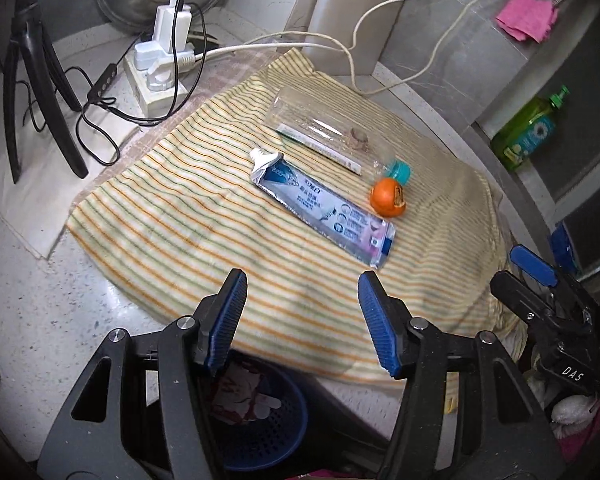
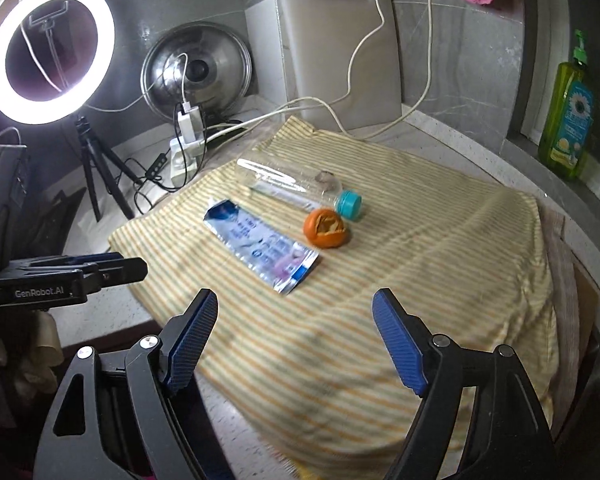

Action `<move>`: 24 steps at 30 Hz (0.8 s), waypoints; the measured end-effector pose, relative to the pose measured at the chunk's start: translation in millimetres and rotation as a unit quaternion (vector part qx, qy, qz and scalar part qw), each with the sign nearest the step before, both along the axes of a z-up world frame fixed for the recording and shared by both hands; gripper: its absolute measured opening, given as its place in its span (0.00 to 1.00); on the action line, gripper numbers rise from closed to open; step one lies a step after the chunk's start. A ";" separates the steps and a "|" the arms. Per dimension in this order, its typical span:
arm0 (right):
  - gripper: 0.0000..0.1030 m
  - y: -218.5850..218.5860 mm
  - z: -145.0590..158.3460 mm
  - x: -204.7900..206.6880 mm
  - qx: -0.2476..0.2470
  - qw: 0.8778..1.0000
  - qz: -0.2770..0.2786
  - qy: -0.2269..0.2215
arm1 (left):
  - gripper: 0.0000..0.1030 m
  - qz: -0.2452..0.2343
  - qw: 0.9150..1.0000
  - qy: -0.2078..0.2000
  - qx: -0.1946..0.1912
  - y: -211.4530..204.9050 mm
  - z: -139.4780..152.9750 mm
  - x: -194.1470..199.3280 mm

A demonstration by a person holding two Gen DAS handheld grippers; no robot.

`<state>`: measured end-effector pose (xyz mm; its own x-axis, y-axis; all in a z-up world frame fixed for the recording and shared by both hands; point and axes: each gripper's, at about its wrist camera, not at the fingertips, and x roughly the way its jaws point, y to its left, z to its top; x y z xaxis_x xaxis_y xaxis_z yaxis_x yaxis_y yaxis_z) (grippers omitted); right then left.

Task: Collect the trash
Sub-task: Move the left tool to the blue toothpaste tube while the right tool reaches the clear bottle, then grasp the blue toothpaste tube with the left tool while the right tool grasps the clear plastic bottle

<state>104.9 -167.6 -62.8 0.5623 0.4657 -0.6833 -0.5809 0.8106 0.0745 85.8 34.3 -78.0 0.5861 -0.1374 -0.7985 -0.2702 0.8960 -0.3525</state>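
Observation:
A squeezed toothpaste tube (image 1: 324, 208) (image 2: 262, 246), an orange peel (image 1: 388, 197) (image 2: 326, 227) and a clear plastic bottle (image 1: 320, 130) (image 2: 288, 184) with a teal cap lie on a striped cloth (image 1: 204, 208) (image 2: 420, 280). My left gripper (image 1: 302, 280) is open and empty, over the cloth's near edge, short of the tube. My right gripper (image 2: 296, 300) is open and empty, just in front of the tube; it also shows at the right of the left wrist view (image 1: 540, 280). A blue basket (image 1: 260, 420) with scraps sits below the counter edge under the left gripper.
A power strip (image 1: 160, 76) with chargers and cables, a tripod (image 1: 32, 80) with a lit ring light (image 2: 50, 52), a steel lid (image 2: 198, 72), a cutting board (image 2: 340, 52) and a green soap bottle (image 2: 568, 116) stand around the back and right of the counter.

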 end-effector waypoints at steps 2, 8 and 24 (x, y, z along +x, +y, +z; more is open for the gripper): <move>0.77 1.4 3.6 16.9 -0.008 1.000 0.014 -0.002 | 0.58 0.009 1.000 0.004 -0.012 2.0 -3.9 9.0; 0.77 12.6 10.4 64.4 -0.042 0.997 0.064 0.008 | 0.58 0.040 0.998 0.012 -0.050 11.1 -16.2 35.4; 0.77 75.2 -0.3 174.5 -0.069 0.974 0.191 0.102 | 0.58 0.110 0.988 0.036 -0.101 34.8 -52.4 78.8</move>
